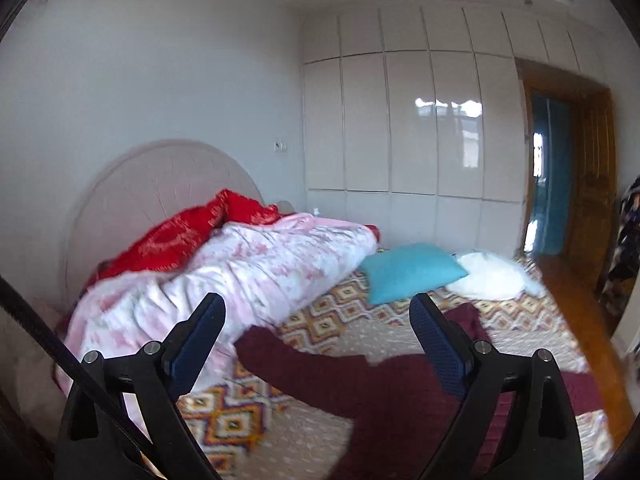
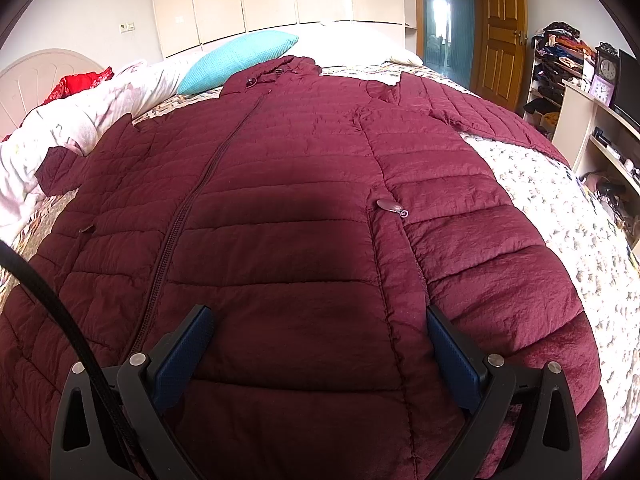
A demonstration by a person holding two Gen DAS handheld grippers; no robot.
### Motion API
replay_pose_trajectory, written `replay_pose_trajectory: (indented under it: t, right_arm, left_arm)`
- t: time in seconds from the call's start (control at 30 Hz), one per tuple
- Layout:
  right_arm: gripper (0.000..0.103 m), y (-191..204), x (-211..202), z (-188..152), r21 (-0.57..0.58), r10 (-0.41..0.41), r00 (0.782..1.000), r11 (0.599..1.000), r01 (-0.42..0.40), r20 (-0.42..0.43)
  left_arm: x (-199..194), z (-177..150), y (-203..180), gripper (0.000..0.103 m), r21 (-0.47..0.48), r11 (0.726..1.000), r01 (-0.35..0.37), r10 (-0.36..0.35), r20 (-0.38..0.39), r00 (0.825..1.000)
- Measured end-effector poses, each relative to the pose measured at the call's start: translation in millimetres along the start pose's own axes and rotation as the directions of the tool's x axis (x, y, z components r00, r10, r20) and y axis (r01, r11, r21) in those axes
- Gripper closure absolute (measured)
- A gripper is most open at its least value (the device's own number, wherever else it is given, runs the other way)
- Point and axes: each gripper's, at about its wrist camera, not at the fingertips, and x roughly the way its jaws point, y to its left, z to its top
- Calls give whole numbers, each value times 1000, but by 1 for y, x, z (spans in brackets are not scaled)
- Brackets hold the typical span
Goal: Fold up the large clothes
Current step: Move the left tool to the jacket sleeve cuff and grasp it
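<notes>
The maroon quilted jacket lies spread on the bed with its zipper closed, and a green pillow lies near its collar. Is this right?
Not quite: the pillow near the collar is turquoise blue, not green, as the right wrist view shows. The rest holds: the maroon quilted jacket lies spread on the bed with its zipper closed.

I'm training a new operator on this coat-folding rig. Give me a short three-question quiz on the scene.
1. True or false: the right gripper is shut on the maroon coat.
2. Which pillow lies nearest the coat's collar? A) turquoise pillow B) white pillow
3. Fill in: the coat's front zipper is ___.

Key: 1 false, it is open above the coat; 2 A; 3 closed.
</notes>
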Motion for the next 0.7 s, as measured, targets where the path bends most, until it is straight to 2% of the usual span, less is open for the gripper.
replay_pose_trajectory:
  t: [0.07,0.1,0.17,0.27,0.37,0.47,0.6,0.7]
  right_arm:
    - [0,1,1,0,-4,-5,1000,1000,5,-2]
    - [0,1,1,0,-5,-6,1000,1000,6,-3]
    - [0,2,0,0,-5,-5,1000,1000,5,-2]
    - [0,2,0,0,0,2,1000,1000,-2,1]
    - [0,2,0,0,1,4,1000,1000,-4,2]
    - [0,2,0,0,1,4,1000,1000,-4,2]
    - [0,1,0,0,2,5,1000,1000,-5,4]
    - [0,3,1,0,-4,-5,1000,1000,5,2]
  left_arm:
    - [24,-6,9,10,53,997,-51,52,-24,998]
    - [43,-14,16,10,60,997,-54,58,-57,997]
    - [78,-32,28,10,37,999,-20,25,-141,990]
    - [152,-70,54,10,-62,998,33,-51,-316,947]
    - [220,-111,83,10,-171,984,47,-115,-413,903]
    - [278,-143,107,10,-187,982,-17,-73,-460,885]
    - [342,-179,123,11,-80,995,-68,20,-492,870]
    - [399,-213,136,13,-49,995,-91,49,-553,832]
